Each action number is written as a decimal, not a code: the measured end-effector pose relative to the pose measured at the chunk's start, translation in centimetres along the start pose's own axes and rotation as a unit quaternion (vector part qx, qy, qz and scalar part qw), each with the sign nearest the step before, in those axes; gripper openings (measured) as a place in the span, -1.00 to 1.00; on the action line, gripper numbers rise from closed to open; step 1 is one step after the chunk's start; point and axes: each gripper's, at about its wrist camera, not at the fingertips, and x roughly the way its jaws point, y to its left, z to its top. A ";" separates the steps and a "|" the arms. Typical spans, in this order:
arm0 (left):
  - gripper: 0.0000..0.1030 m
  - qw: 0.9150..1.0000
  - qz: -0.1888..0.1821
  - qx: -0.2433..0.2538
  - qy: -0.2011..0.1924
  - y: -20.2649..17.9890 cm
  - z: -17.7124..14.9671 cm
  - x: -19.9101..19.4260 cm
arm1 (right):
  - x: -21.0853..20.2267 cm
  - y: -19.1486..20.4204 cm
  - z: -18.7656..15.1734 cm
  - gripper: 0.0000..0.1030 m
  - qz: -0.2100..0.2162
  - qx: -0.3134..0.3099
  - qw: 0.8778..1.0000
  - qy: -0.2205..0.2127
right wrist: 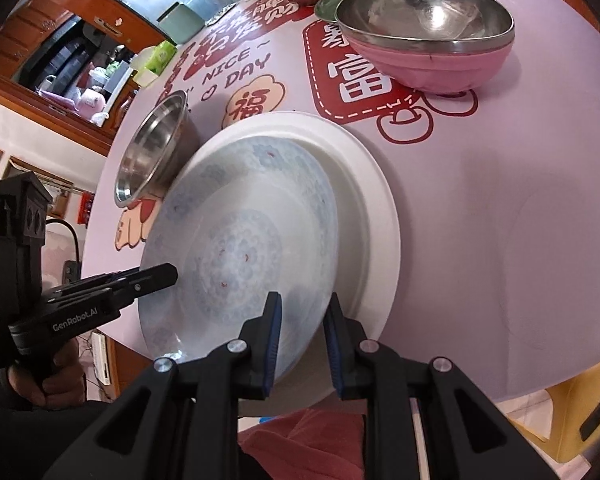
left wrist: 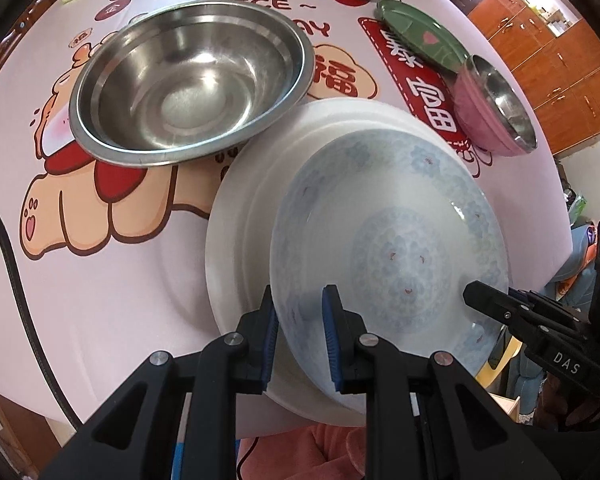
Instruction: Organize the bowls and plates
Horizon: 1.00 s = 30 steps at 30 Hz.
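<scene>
Patterned plate (left wrist: 392,248) rim pinched, white plate (left wrist: 236,236) beneath

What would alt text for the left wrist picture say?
Two handheld grippers, left gripper and right gripper, grip opposite rims of a blue-patterned plate above a white plate. A large steel bowl stands behind on a pink tablecloth.

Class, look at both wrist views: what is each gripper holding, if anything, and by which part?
Both hold the blue-patterned plate by its rim: the left gripper on the near-left edge, the right gripper on the near-right edge, over the white plate.
</scene>
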 end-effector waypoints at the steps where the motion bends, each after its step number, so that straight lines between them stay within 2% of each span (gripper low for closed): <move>1: -0.64 1.000 -0.001 -0.002 0.002 0.0 -0.1 0.1 | 0.1 -0.1 0.0 -0.59 -0.001 0.003 1.000 0.002; 17: -0.59 1.000 -0.003 -0.005 0.002 0.0 -0.8 0.0 | 0.2 1.0 0.0 -0.53 -0.037 -0.014 0.999 0.003; 24: -0.51 1.000 -0.002 0.001 -0.023 0.2 -1.2 -1.6 | 0.2 2.1 -0.2 -0.29 -0.056 -0.043 0.998 0.005; 30: -0.49 0.998 -0.008 0.007 -0.056 0.3 -1.6 -4.1 | -0.6 2.6 -0.5 -0.09 -0.061 -0.041 0.997 -0.006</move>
